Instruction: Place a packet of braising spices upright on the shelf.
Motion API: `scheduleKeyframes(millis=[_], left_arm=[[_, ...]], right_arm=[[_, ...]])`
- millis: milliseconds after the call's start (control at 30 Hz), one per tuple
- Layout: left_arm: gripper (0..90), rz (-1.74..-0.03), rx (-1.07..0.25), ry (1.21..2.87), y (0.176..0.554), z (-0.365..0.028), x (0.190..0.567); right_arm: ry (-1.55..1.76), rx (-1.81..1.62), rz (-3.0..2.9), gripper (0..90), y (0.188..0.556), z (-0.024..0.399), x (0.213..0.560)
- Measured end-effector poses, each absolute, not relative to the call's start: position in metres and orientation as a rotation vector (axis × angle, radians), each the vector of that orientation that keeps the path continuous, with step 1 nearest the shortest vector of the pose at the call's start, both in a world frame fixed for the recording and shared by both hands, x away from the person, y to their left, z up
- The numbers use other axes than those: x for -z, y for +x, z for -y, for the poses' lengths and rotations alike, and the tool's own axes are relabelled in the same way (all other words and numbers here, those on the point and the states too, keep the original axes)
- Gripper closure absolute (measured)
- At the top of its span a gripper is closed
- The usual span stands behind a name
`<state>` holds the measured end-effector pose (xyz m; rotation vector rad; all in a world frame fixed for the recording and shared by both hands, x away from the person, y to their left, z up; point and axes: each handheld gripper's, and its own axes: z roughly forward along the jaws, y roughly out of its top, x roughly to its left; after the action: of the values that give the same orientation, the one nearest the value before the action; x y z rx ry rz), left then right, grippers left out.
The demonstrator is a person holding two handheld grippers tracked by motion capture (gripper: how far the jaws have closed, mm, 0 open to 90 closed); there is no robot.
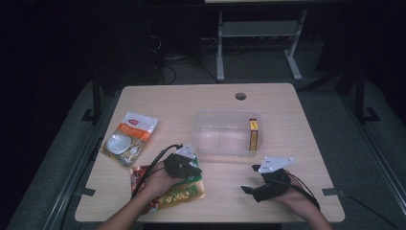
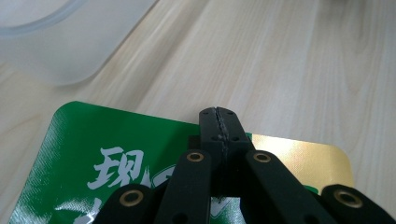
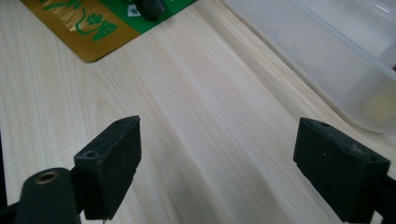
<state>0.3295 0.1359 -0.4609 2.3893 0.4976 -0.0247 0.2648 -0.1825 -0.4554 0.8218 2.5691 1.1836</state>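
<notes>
A green and gold snack packet (image 1: 184,192) lies flat near the table's front edge, left of centre. My left gripper (image 1: 195,169) is over its far edge with the jaws pressed together (image 2: 218,116); I see nothing between the pads, and the packet (image 2: 93,158) lies beneath them. In the right gripper view its dark tip (image 3: 150,8) sits on the packet (image 3: 88,28). My right gripper (image 1: 250,178) rests at the front right, pointing left. Its jaws stand wide open (image 3: 217,163) over bare wood, holding nothing.
A clear plastic bin (image 1: 225,113) stands mid-table with a yellow box (image 1: 253,134) upright at its right end. Its rounded corner (image 2: 60,46) is close ahead of the left gripper. A white and orange bag (image 1: 128,139) lies at the left. A cable hole (image 1: 240,96) is at the back.
</notes>
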Motion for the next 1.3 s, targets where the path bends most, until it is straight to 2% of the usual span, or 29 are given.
scheduleKeyframes(millis=[767,1000,1033,1067,1267,1300], left_arm=[[90.0,-0.298,0.131,2.384,0.316,-0.045,0.465],[90.0,-0.301,0.157,2.365,0.316,-0.048,0.462],[88.6,-0.299,0.158,2.361,0.316,-0.051,0.459],[82.4,-0.296,0.169,2.364,0.315,-0.057,0.454],[73.9,-0.293,0.133,2.373,0.314,-0.086,0.441],[67.7,-0.31,0.125,2.371,0.315,-0.093,0.439]], right_arm=[[0.803,-1.204,-2.6,14.6,0.262,0.184,0.456],[0.787,-1.211,-2.608,14.6,0.261,0.184,0.456],[0.782,-1.212,-2.609,14.6,0.261,0.184,0.456],[0.786,-1.213,-2.609,14.5,0.261,0.184,0.456],[0.787,-1.209,-2.609,14.6,0.261,0.185,0.457],[0.789,-1.205,-2.608,14.6,0.261,0.185,0.457]])
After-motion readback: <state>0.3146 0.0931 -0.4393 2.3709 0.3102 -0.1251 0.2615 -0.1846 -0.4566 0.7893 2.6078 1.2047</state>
